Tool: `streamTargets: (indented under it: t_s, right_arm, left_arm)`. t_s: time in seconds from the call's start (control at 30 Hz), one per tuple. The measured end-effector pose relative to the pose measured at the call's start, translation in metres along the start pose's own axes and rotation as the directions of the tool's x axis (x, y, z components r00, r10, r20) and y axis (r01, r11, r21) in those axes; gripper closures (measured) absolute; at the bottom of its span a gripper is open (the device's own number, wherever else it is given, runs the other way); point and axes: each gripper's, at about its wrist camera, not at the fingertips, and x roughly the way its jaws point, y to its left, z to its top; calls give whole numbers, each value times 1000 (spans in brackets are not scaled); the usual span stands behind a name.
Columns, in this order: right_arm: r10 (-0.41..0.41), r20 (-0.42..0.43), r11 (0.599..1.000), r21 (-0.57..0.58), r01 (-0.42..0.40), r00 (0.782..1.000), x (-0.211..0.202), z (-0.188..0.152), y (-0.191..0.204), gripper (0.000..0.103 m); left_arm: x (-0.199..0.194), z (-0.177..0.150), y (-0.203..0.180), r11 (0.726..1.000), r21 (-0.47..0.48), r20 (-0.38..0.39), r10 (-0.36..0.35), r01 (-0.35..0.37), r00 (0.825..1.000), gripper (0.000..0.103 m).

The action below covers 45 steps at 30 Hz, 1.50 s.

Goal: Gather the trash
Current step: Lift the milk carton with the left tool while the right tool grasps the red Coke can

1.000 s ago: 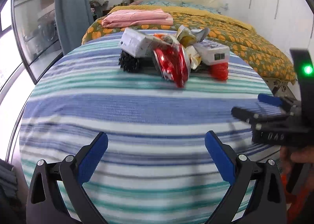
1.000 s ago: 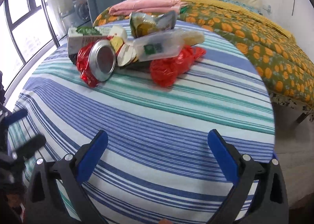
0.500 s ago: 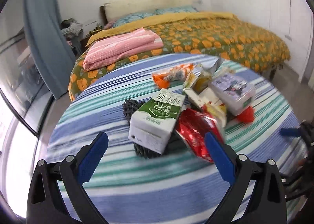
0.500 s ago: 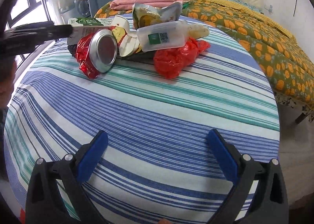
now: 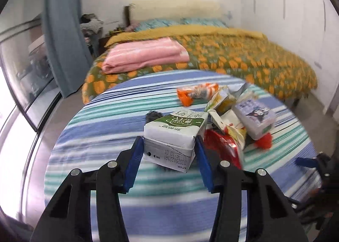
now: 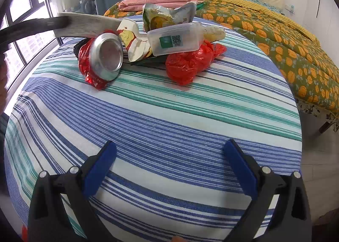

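Milk carton (image 5: 173, 136) between closing left fingers (image 5: 133, 167) – trash pile (image 6: 148, 46) beyond

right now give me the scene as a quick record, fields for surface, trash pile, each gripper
surface: round table with striped cloth
trash pile: milk carton, crushed red can, red bag, clear tub, snack packet, orange wrapper
left gripper: jaws closing, carton between the pads
right gripper: open, nothing between the pads, above bare cloth short of the pile
background: bed with folded pink blanket
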Motion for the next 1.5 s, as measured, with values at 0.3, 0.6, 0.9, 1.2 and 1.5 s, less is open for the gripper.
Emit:
streamTargets:
  t_s: [0.3, 0.6, 0.9, 1.2, 1.5]
  right_arm:
    - [0, 0, 1000, 0, 0, 1000, 0, 0, -1, 5]
    - [48, 29, 999, 16, -48, 998, -8, 0, 0, 5]
    - [207, 56, 978, -21, -206, 977, -4, 65, 70, 6]
    - [56, -15, 998, -12, -56, 998, 46, 121, 111, 19]
    - [113, 17, 993, 16, -113, 994, 20, 96, 70, 50]
  left_arm:
    - [-78, -108, 8, 981, -187, -16, 48, -51, 999, 54]
    - [-64, -139, -2, 990, -134, -98, 29, -42, 995, 38]
    - [-78, -145, 0, 990, -140, -75, 25, -35, 997, 22]
    - [-89, -153, -5, 990, -128, -73, 50, -59, 996, 19]
    - [-88, -143, 4, 991, -135, -70, 12, -21, 997, 16]
